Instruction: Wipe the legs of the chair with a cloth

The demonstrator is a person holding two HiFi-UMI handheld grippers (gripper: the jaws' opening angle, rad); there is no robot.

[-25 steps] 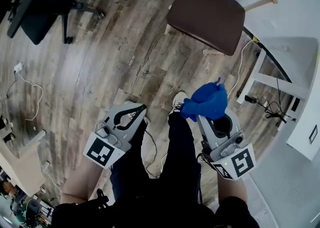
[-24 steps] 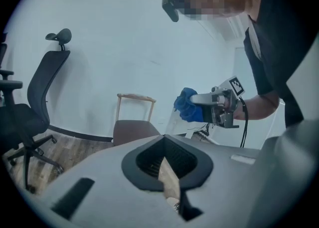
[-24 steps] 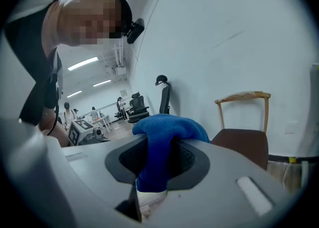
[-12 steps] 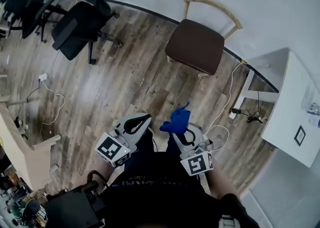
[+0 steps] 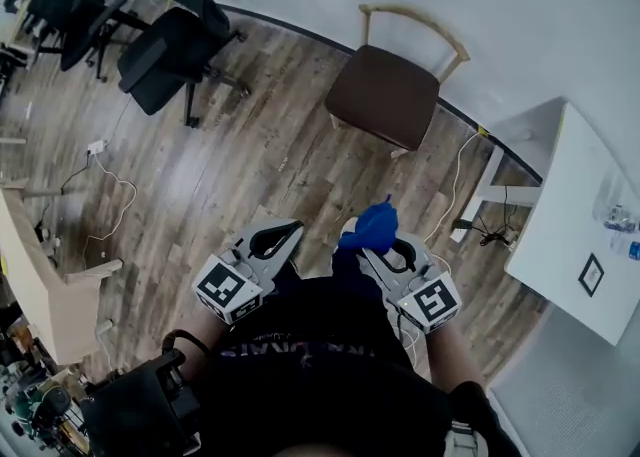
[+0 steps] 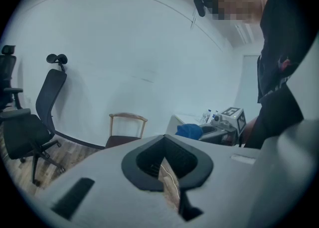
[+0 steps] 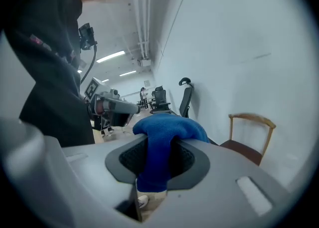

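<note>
Since the earlier frame the chair (image 5: pixel 385 95) has receded to the far side. My right gripper (image 5: pixel 383 245) clamps the blue cloth (image 5: pixel 370 228) near me; my left gripper (image 5: pixel 272 242) has its jaws together, empty. No chair leg has been reached, so I judge all wiping remains.

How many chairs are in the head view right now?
3: wooden chair ahead by the wall; black office chair left of it; second office chair at the top-left edge, partly cropped.
</note>
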